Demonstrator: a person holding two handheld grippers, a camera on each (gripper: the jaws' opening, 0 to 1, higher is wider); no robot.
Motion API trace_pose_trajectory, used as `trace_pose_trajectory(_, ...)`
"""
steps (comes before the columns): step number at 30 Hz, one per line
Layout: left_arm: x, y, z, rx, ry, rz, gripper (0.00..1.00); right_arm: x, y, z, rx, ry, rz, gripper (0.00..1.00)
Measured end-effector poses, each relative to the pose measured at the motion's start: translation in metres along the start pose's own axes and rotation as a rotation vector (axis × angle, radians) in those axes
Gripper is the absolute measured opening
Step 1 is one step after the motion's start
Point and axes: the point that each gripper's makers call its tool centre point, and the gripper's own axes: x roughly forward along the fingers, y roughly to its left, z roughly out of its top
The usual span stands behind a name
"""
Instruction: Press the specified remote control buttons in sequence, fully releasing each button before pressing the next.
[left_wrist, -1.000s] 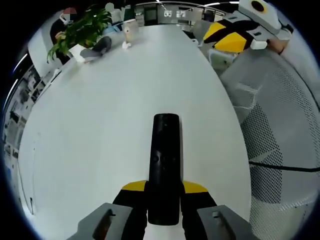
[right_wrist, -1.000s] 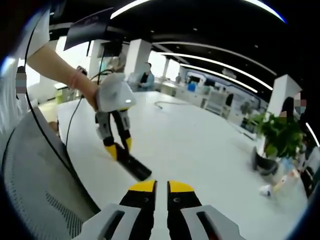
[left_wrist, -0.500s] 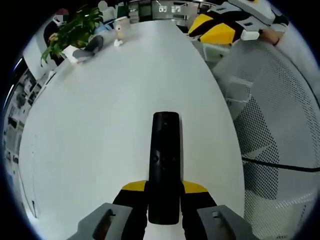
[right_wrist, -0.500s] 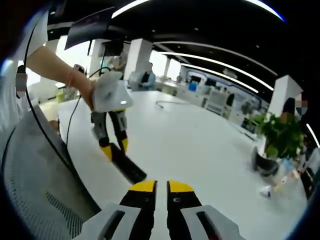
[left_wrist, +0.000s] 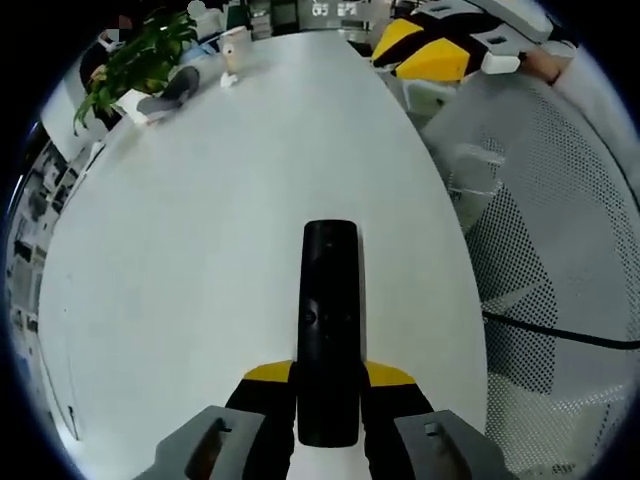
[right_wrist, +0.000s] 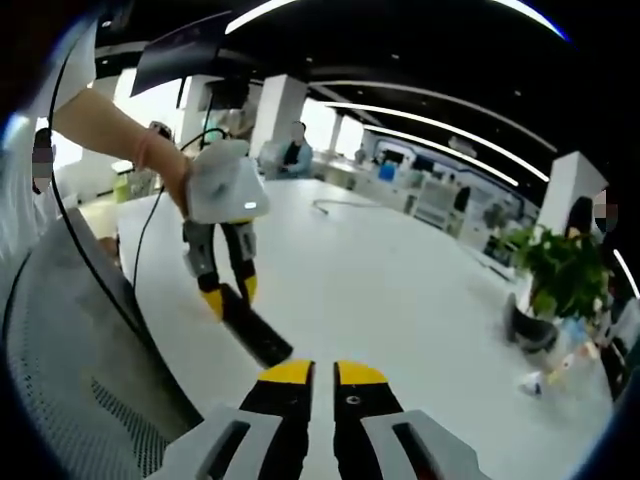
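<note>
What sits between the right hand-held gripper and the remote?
Nothing: in the right gripper view, bare white table separates the right hand-held gripper from the remote.

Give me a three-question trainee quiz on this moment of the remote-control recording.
1. True or false: the left gripper is shut on the remote control.
2. The right gripper has its jaws: A) closed together, holding nothing B) wide open C) around the remote.
3. What stands at the far end of the white table?

Key: 1 true. 2 A. 3 a potted plant.
</note>
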Motion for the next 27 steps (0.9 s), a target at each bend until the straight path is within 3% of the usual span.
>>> trace_pose_trajectory(27, 0.000, -0.017, 0.000, 0.013, 0.014, -0.003, 0.24, 0.000, 0.000, 0.000, -0.009, 0.002, 0.002, 0.03)
